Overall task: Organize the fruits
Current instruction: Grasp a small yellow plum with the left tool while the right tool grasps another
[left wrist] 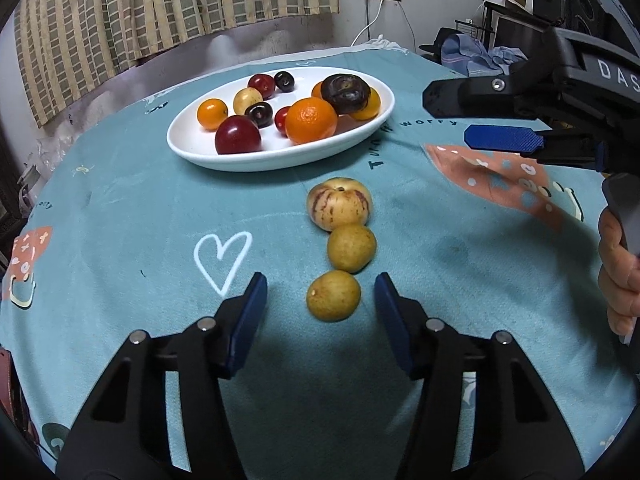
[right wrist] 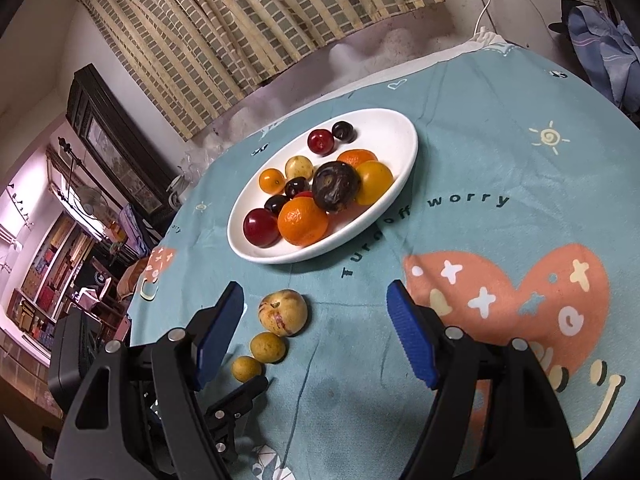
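Note:
Three fruits lie in a row on the teal tablecloth: a pale striped fruit [left wrist: 339, 204] [right wrist: 283, 312], a yellow-brown round fruit [left wrist: 351, 248] [right wrist: 268, 347] and a second one [left wrist: 333, 296] [right wrist: 247, 368]. My left gripper [left wrist: 320, 296] is open, its blue pads on either side of the nearest round fruit without touching it. My right gripper [right wrist: 314, 312] is open and empty, held above the cloth right of the row; it also shows in the left wrist view [left wrist: 472, 120]. A white oval plate [left wrist: 192, 148] [right wrist: 408, 136] behind holds several oranges, plums and dark fruits.
The round table's far edge runs behind the plate, with a curtain [left wrist: 160, 4] and wall beyond. A chair with clothes [left wrist: 480, 56] stands at the far right. A hand [left wrist: 618, 272] holds the right gripper's handle. Bare cloth lies left and right of the fruit row.

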A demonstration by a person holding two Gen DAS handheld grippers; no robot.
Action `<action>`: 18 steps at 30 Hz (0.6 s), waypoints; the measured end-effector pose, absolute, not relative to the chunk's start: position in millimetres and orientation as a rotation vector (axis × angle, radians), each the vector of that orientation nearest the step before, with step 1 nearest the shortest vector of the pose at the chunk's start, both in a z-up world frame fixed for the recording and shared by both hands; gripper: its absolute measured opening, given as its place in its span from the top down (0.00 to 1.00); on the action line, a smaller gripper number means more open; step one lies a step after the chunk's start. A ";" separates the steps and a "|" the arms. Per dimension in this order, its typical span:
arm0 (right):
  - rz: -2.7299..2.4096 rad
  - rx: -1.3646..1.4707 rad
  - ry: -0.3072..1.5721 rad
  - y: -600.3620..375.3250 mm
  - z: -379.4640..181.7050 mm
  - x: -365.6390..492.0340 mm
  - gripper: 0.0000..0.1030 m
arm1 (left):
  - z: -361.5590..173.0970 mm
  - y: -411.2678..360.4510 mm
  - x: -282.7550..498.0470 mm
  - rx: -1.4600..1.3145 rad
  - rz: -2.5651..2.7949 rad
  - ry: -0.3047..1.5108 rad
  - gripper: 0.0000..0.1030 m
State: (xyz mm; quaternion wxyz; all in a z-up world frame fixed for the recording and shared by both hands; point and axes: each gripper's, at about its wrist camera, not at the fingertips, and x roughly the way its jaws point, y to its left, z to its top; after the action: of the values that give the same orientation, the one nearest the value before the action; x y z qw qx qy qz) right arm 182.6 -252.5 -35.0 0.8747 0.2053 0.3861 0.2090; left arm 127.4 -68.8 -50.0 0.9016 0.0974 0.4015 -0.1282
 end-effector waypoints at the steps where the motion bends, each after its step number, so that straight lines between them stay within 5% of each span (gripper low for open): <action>1: 0.436 0.427 0.809 -252.2 -35.5 182.8 0.28 | -50.1 -69.6 126.4 0.209 -0.260 0.830 0.47; 11: 0.443 0.397 0.829 -246.6 -40.2 183.5 0.28 | -49.2 -70.1 124.9 0.219 -0.261 0.825 0.68; 18: 0.451 0.375 0.835 -242.5 -41.3 181.8 0.28 | -44.4 -68.5 122.0 0.228 -0.244 0.796 0.72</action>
State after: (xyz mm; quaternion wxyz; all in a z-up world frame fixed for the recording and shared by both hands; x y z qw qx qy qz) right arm 181.8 -242.5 -41.3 0.8727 0.1793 0.3994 0.2160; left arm 122.0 -68.5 -44.4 0.9083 0.1106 0.3858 -0.1184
